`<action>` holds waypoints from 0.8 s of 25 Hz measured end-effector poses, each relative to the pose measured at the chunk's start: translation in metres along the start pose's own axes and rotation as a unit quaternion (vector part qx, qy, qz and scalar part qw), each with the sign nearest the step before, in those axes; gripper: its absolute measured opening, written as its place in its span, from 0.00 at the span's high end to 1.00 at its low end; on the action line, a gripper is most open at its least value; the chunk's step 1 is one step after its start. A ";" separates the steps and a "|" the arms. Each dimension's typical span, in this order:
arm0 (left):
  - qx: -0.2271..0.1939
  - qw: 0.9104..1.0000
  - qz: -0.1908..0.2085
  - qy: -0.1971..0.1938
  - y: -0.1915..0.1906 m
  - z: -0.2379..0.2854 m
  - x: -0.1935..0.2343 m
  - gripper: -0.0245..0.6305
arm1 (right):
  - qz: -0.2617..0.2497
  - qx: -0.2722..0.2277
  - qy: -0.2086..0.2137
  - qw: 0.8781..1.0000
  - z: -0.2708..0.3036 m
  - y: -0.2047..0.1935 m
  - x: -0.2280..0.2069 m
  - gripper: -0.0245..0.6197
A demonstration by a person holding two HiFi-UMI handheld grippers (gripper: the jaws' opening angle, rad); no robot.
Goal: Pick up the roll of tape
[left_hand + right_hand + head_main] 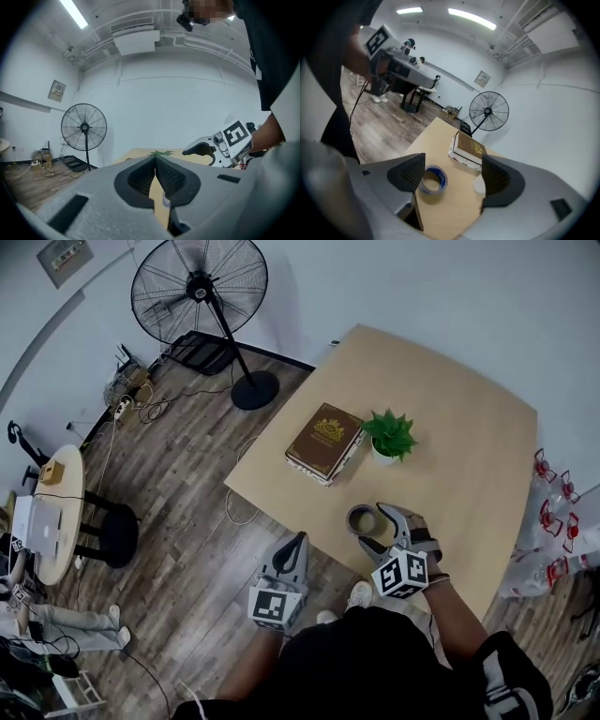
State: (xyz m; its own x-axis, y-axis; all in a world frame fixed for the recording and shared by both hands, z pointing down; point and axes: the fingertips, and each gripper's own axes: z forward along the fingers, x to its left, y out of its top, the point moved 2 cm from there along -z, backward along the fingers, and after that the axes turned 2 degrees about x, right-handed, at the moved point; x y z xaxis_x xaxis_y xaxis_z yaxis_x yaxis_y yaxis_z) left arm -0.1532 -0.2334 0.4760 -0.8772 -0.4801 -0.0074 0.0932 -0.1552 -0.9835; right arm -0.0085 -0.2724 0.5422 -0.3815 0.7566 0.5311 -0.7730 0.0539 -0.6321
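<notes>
The roll of tape [361, 519] lies flat on the wooden table [469, 446], near its front edge; in the right gripper view the roll of tape [432, 179] has a blue inner rim. My right gripper [382, 526] hangs just over it, open wide, the roll lying by the left jaw with no pad pressing on it. My left gripper [299, 540] is off the table's front edge, over the floor, its jaws shut with nothing between them. In the left gripper view the left gripper [155, 159] points level across the table, with the right gripper [199, 146] to its right.
A brown book [324, 442] and a small potted plant [389, 435] stand on the table behind the tape. A standing fan [201, 279] is on the floor beyond the table's left corner. Plastic bags [558, 540] lie right of the table. A round side table [52, 512] is far left.
</notes>
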 end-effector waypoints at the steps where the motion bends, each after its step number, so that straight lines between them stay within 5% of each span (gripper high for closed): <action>1: 0.002 1.000 0.001 0.004 -0.001 0.003 0.000 0.96 | -0.023 0.012 0.006 1.000 0.006 -0.006 0.004 0.42; 7: 0.007 1.000 0.001 0.028 0.001 0.013 0.004 0.95 | -0.093 0.049 0.048 0.993 0.035 -0.033 0.024 0.40; 20: 0.025 0.999 -0.012 0.033 -0.015 0.029 0.035 0.95 | -0.143 0.120 0.130 0.974 0.087 -0.069 0.062 0.40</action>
State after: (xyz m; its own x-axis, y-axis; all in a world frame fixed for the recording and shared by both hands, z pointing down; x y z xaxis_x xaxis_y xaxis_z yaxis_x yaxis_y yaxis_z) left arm -0.1717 -0.2734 0.4958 -0.9082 -0.4186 0.0021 0.0941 -0.2092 -0.9733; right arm -0.0233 -0.2863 0.6680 -0.0158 0.8742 0.4854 -0.9370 0.1564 -0.3123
